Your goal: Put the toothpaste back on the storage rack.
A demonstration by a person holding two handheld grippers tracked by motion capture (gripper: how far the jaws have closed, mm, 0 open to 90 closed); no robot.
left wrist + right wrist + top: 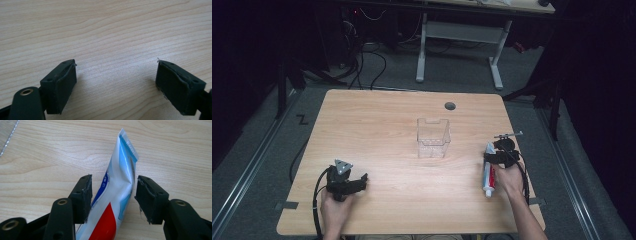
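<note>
White-and-red toothpaste tube lies flat on the tabletop, between the right gripper's part-open jaws, not yet pinched. Left gripper gapes empty. Squeeze off-centre and that slick tube could squirt sideways.

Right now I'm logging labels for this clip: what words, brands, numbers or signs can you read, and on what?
None can be read.
Tube: blue marks by the left finger look like print, too blurred to read; in the high view the tube is too small.
Clear bin: no text seen.
Table: no text seen.
</note>
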